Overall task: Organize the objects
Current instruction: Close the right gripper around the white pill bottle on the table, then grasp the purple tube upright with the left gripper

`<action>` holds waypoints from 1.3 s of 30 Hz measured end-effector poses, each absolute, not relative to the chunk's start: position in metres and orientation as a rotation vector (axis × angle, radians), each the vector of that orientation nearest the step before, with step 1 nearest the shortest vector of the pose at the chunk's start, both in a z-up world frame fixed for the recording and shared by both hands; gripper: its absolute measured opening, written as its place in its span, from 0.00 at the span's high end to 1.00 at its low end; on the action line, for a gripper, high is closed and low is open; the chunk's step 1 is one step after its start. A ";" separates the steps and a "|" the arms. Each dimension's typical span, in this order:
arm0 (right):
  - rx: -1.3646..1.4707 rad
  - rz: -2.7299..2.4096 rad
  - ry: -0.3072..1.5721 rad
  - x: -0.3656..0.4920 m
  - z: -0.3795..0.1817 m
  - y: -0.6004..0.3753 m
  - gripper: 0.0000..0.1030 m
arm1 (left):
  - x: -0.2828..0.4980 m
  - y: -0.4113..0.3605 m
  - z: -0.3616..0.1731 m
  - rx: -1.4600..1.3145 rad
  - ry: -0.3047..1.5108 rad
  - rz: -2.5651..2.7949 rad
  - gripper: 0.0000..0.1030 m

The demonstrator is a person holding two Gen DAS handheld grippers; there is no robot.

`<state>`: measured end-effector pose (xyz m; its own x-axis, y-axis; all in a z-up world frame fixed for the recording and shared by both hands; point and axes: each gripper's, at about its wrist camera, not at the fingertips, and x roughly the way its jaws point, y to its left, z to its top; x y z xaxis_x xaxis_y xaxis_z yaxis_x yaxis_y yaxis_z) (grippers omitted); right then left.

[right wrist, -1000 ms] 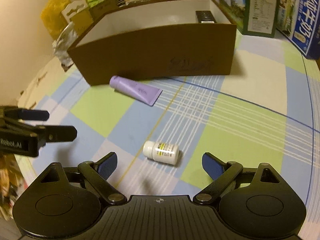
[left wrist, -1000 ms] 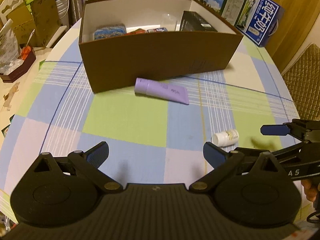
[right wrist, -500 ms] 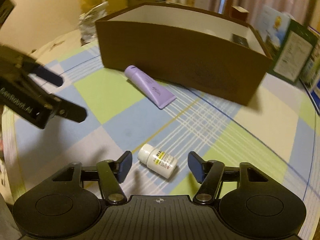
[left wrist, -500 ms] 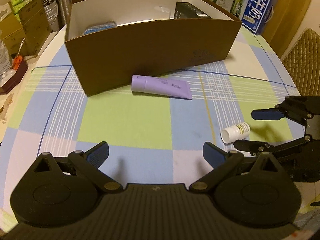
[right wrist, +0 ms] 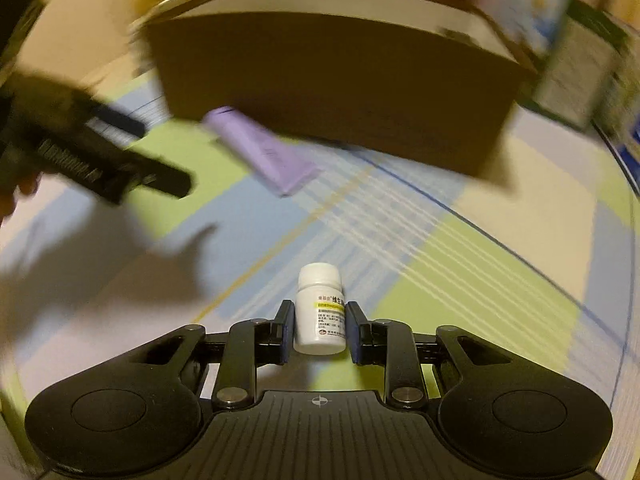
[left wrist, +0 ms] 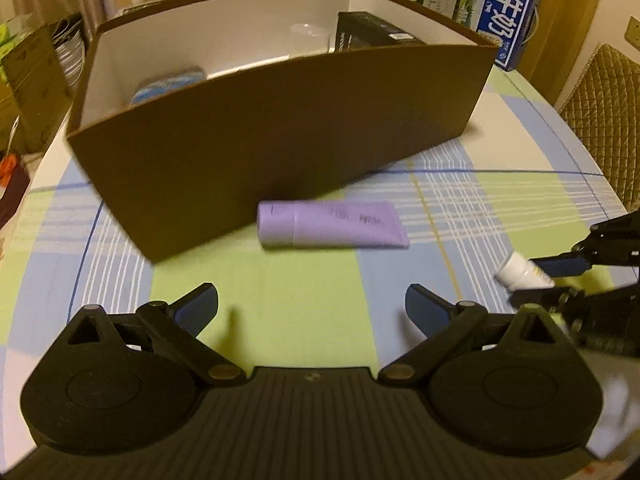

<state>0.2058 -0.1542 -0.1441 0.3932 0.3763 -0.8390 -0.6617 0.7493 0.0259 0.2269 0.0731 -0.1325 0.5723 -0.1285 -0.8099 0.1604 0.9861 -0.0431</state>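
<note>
the right gripper point(right wrist: 319, 330) is clamped on a small white pill bottle point(right wrist: 320, 310), its two blue-padded fingers point(right wrist: 285, 330) pressed against the bottle's sides, cap pointing away from the camera, above a checked tablecloth point(right wrist: 460, 280) of green, blue and pale squares. whether the bottle touches the cloth cannot be told. seen from the left wrist view, the same bottle point(left wrist: 520, 274) sits between the right gripper's point(left wrist: 538, 278) fingers at the right edge of the scene. the left gripper point(left wrist: 312, 306) is spread wide with nothing between its fingers, above a green square, facing a lilac tube point(left wrist: 332, 224) that lies flat on the cloth, cap to the left, just in front of the near wall of a brown cardboard box point(left wrist: 280, 128). the box is open at the top, white inside, and holds a blue-patterned tin point(left wrist: 168, 84) at the left, a black carton point(left wrist: 368, 34) at the far right and a clear cup point(left wrist: 308, 38) beside it. a blue and white milk carton point(left wrist: 508, 16) stands beyond the box at the far right. the right wrist view is motion-blurred; the tube point(right wrist: 260, 148) and box point(right wrist: 340, 88) show there as smears.
</note>
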 end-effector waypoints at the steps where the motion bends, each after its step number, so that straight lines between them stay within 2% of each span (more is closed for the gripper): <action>1: -0.301 0.638 0.974 0.213 -0.143 -0.160 0.77 | 0.231 0.073 -0.133 0.040 0.941 -0.174 0.04; 8: -0.098 0.450 1.037 0.249 -0.139 -0.205 0.77 | 0.261 0.073 -0.147 0.066 0.927 -0.220 0.04; 19: -0.012 0.291 1.044 0.259 -0.132 -0.250 0.77 | 0.253 0.026 -0.149 0.049 0.925 -0.425 0.05; 27: 0.004 0.251 1.034 0.259 -0.130 -0.265 0.77 | 0.258 0.008 -0.140 0.152 0.892 -0.425 0.06; 35: -0.016 0.255 1.021 0.259 -0.132 -0.263 0.77 | 0.283 -0.002 -0.153 0.211 0.947 -0.423 0.30; 39: -0.022 0.259 1.013 0.257 -0.133 -0.263 0.77 | 0.288 -0.005 -0.156 0.198 0.967 -0.395 0.50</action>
